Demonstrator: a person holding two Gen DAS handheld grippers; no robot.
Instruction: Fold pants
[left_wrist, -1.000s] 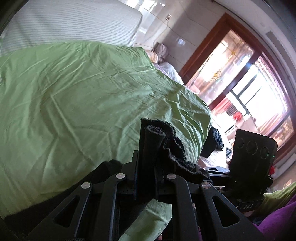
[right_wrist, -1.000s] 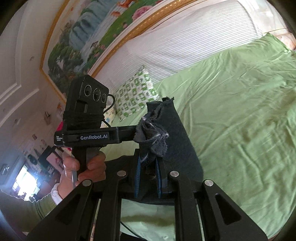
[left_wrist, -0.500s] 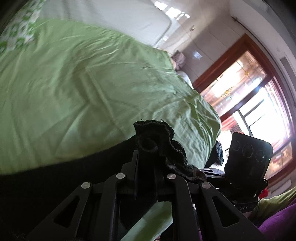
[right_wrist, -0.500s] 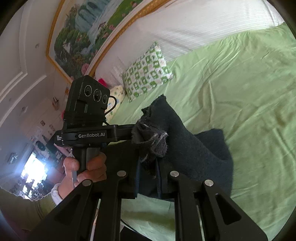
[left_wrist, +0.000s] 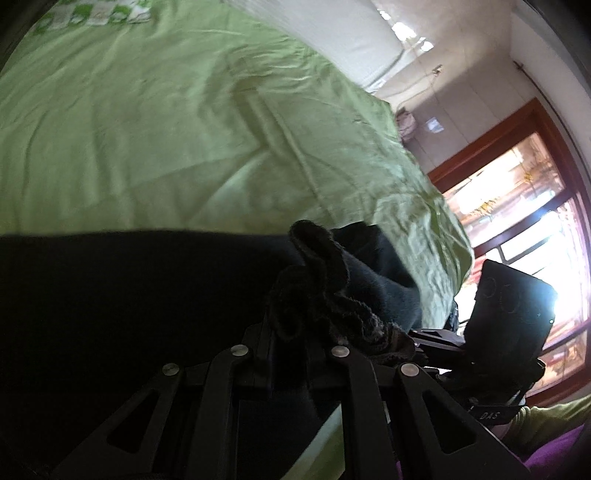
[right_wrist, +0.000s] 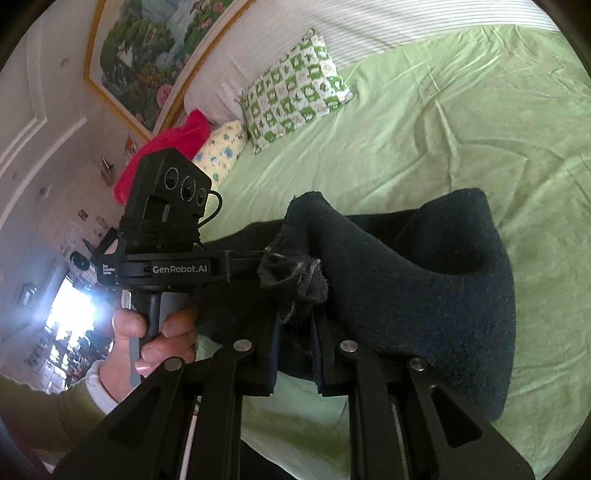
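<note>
The pants (right_wrist: 424, 291) are dark, fuzzy cloth spread over the green bed sheet (right_wrist: 461, 129). My right gripper (right_wrist: 295, 314) is shut on a bunched edge of the pants, with cloth draped off to its right. My left gripper (left_wrist: 291, 317) is shut on another bunched edge of the pants (left_wrist: 129, 295), which fill the lower left of the left wrist view. The left gripper's body with a hand on it shows in the right wrist view (right_wrist: 166, 229). The right gripper's body shows in the left wrist view (left_wrist: 509, 314).
A green patterned pillow (right_wrist: 295, 88), a yellow pillow (right_wrist: 221, 147) and a red cloth (right_wrist: 173, 147) lie at the head of the bed. A striped headboard (right_wrist: 369, 29) and a framed painting (right_wrist: 155, 48) stand behind. A wood-framed window (left_wrist: 517, 221) is past the bed's edge.
Both grippers have moved down and forward over the bed with the pants held. More dark cloth now lies spread on the sheet. Both stay shut.
</note>
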